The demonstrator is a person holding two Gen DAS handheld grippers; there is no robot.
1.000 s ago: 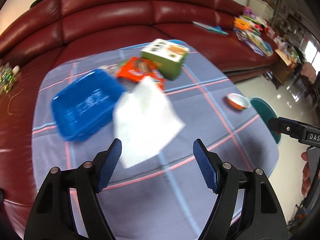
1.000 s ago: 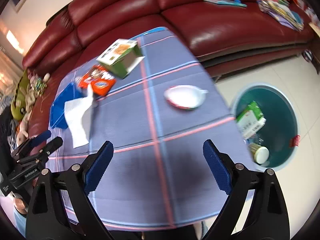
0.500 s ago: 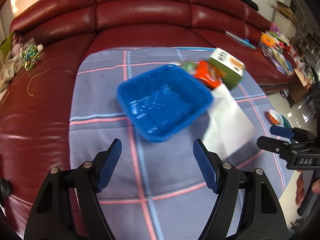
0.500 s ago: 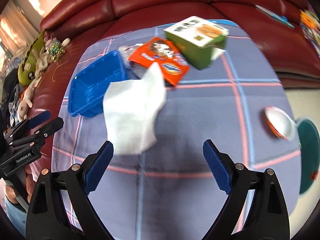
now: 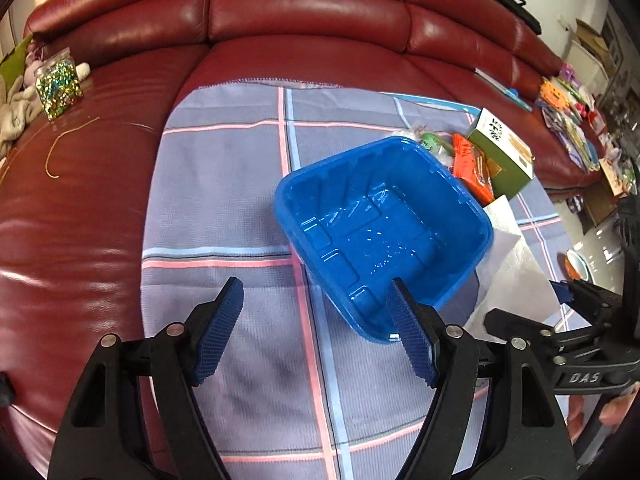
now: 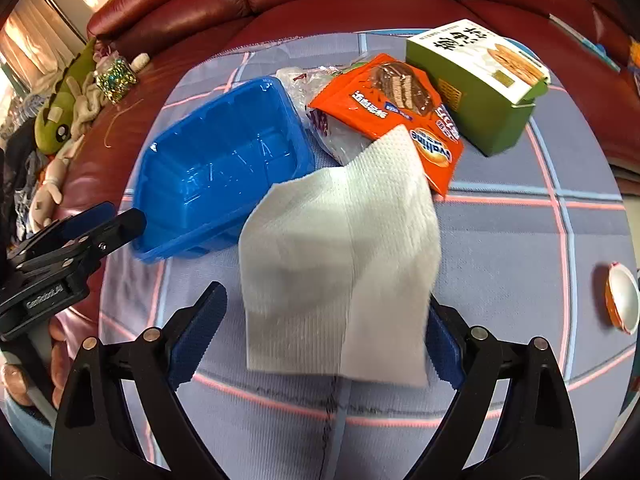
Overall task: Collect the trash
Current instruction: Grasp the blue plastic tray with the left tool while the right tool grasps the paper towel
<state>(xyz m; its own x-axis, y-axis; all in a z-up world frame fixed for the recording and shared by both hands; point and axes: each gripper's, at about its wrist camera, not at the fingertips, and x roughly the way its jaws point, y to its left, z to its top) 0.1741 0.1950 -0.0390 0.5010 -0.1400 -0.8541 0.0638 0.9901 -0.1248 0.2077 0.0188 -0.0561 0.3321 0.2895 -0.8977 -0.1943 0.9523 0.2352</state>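
Blue plastic fills my left view: a tray (image 5: 384, 236) sits on the checked cloth (image 5: 224, 184) over the tabletop, empty and glossy, its near corner just ahead of my left gripper (image 5: 316, 336), whose jaws stand wide with nothing between them. From my right gripper (image 6: 324, 334) I see a white paper napkin (image 6: 340, 264) lying partly over the tray's edge and partly on the cloth, its near end reaching down between my wide jaws; I cannot tell whether the pads touch it, and the right pad is partly hidden behind the sheet. Behind the napkin lies an orange snack wrapper (image 6: 384, 104) with a chocolate wafer pictured on it; its lettering is upside down to me and I cannot read it with confidence. A clear crumpled bag (image 6: 320, 120) sits between the wrapper and the tray. Further back stands a green and white box (image 6: 476, 84) with large Chinese characters and biscuits printed on top, one end flap open. A small cup (image 6: 622, 298) with an orange rim lies on its side at the cloth's right edge. The other gripper's body shows in each view: "DAS" is printed on the right one, "GenRobot.AI" on the left. A red leather sofa (image 5: 280, 20) curves behind it all.
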